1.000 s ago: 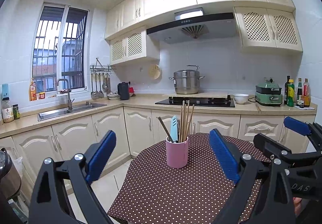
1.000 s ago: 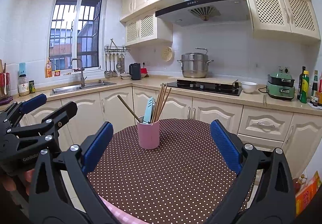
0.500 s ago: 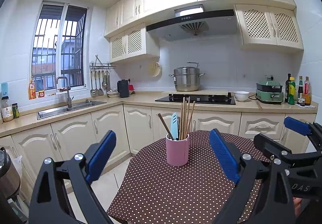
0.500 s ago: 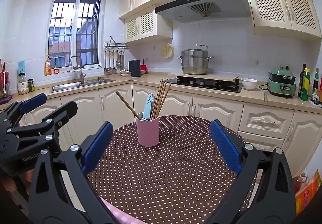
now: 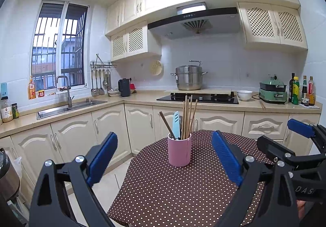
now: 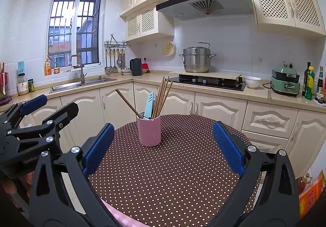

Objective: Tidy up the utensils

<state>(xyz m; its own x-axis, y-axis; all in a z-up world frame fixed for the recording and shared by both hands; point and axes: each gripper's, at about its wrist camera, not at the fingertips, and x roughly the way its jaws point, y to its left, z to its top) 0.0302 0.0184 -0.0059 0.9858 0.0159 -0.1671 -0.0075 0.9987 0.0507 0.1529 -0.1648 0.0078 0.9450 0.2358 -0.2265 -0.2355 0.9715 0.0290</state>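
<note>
Two wrist views of a kitchen. A round table (image 5: pixel 183 196) under a brown dotted cloth carries a pink cup (image 5: pixel 179 150), which stands upright near the far edge, left of centre in the right view (image 6: pixel 149 130). The cup holds a bundle of chopsticks (image 5: pixel 188 117), upright and fanned slightly, one dark stick (image 5: pixel 167 125) leaning left, and a pale blue utensil (image 5: pixel 175 123) between them; what kind of utensil cannot be told. The left gripper (image 5: pixel 164 157) hangs above the near left edge of the table with its blue pads wide apart and nothing between them; the cup shows in the gap but lies well beyond the pads. The right gripper (image 6: pixel 162 150) is likewise spread wide and empty above the near edge, apart from the cup. Each view catches the other gripper at its margin: the left view shows the right one at the right border (image 5: pixel 295 145), the right view shows the left one at the left border (image 6: pixel 38 123), with part of a hand (image 6: pixel 12 184) beneath it. Behind the table an L-shaped counter (image 5: pixel 142 99) carries a sink (image 5: pixel 69 107) under the window, a black kettle (image 5: pixel 124 87), a cooktop (image 5: pixel 197 97) with a steel pot (image 5: pixel 189 78), a white bowl (image 5: pixel 244 95), a green cooker (image 5: pixel 273 90) and bottles (image 5: pixel 301 90) at the right end. Only the left view shows a steel appliance (image 5: pixel 8 174) at its lower left; only the right view shows an orange box (image 6: pixel 309 194) at its lower right and a pink checked layer (image 6: pixel 118 216) beneath the cloth at the near edge.
</note>
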